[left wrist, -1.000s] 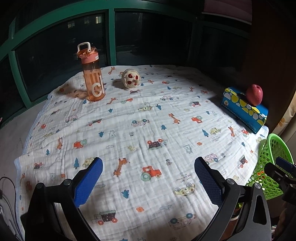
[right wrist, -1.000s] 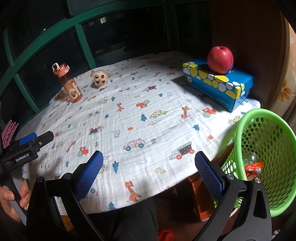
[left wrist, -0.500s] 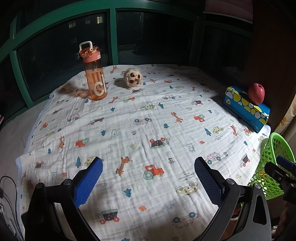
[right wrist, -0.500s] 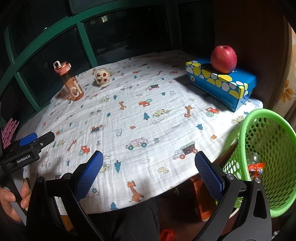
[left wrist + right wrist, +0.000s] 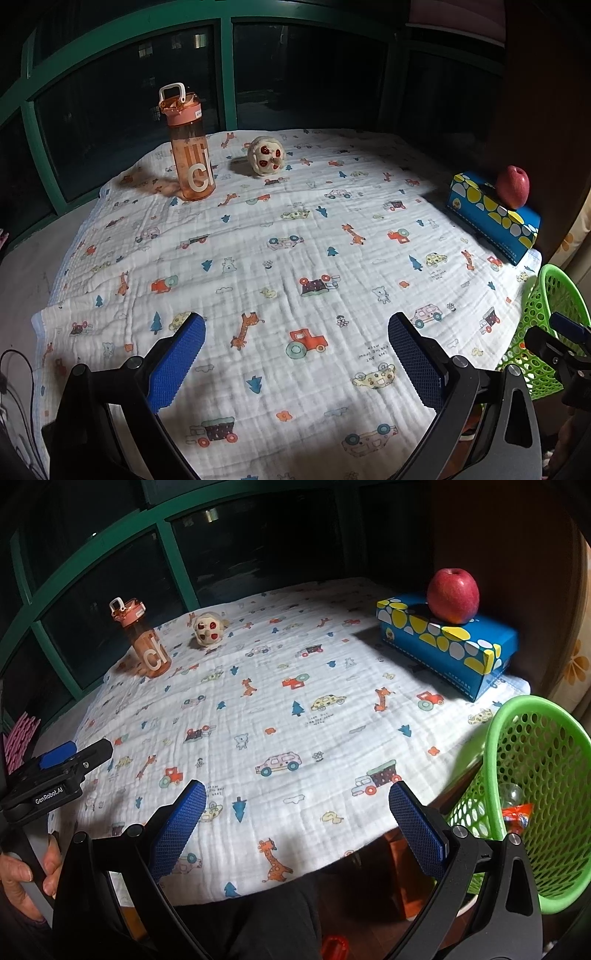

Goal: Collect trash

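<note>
Left wrist | my left fingers and right fingers both spread wide, empty | crumpled wrapper ball sits far across the desk, beside the bottle | left hand nearer | green basket at right edge.

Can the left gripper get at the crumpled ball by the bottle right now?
Probably yes: the left gripper is open and only bare cloth lies between it and the ball; the bottle stands off to one side.

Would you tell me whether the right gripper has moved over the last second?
Yes. The right gripper has drifted left: the green basket and tissue box sit further right in its view.
</note>
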Demonstrator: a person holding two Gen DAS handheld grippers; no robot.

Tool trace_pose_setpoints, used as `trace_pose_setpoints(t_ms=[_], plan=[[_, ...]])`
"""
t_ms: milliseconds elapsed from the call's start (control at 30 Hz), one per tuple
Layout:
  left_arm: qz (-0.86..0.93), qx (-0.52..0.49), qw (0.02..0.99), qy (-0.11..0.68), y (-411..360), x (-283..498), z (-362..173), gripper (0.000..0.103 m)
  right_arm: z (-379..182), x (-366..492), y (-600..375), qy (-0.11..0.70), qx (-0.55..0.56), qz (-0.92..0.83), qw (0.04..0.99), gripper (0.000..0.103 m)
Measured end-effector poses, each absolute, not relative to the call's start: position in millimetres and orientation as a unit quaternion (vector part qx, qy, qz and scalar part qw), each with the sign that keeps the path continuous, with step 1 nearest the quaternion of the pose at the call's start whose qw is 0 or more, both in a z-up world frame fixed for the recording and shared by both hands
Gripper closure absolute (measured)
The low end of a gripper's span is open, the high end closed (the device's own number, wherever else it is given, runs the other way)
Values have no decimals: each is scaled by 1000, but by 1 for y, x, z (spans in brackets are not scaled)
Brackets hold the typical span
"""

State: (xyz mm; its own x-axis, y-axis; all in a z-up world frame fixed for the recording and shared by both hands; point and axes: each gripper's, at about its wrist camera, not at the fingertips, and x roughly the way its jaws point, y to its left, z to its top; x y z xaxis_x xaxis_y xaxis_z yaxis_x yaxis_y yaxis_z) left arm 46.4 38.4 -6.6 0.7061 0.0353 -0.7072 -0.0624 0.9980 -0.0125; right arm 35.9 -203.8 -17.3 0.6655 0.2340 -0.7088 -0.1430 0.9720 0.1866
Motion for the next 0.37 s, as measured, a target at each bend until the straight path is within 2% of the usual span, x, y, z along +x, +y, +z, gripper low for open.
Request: trace_pose_setpoints(t_ms=[367], plan=[[23, -18, 922, 387, 38, 49, -8, 7, -18, 36, -201, 395, 56, 106, 911, 5]])
